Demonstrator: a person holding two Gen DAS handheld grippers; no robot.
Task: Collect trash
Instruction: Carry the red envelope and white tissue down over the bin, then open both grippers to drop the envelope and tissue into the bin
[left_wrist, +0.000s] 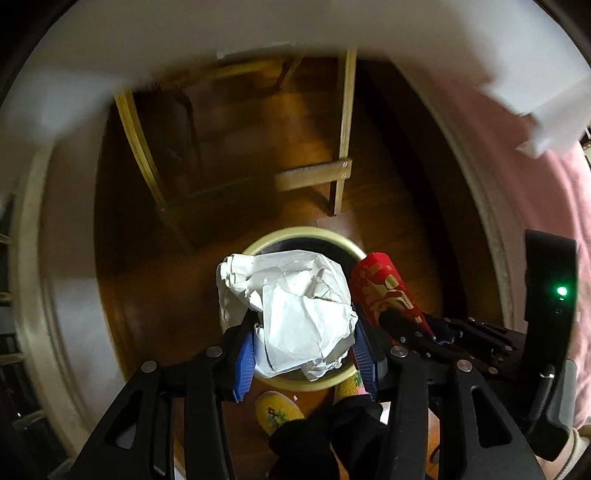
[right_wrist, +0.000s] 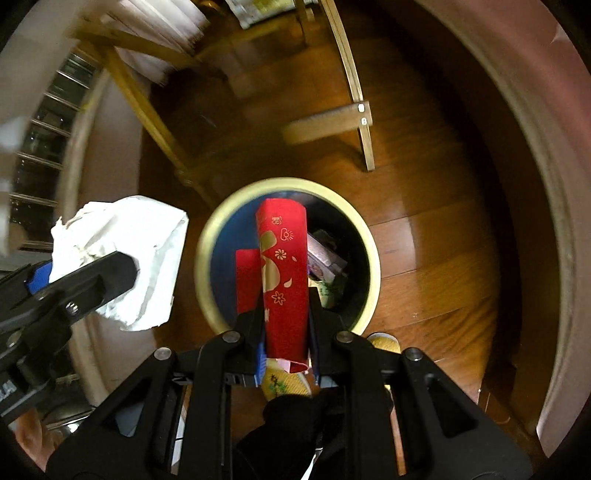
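At frame centre you held crumpled paper (left_wrist: 295, 310) and red envelope (right_wrist: 284, 280) clamped above the bin (right_wrist: 214, 295); release comes next.

We are in a home, in a lived-in room rather than any workplace. Under us runs a warm brown wooden plank floor (right_wrist: 424, 236), the kind laid in a living room or bedroom. A piece of light wooden furniture (left_wrist: 343, 147) stands on it on slim legs joined by a crossbar. A small round waste bin (right_wrist: 369, 280) with a pale rim sits on the floor, already holding household scraps. Yellow patterned slippers (left_wrist: 277, 410) on a person's feet show just beside it. At the right edge we see soft pink fabric (left_wrist: 546, 206), though we cannot tell what it belongs to.
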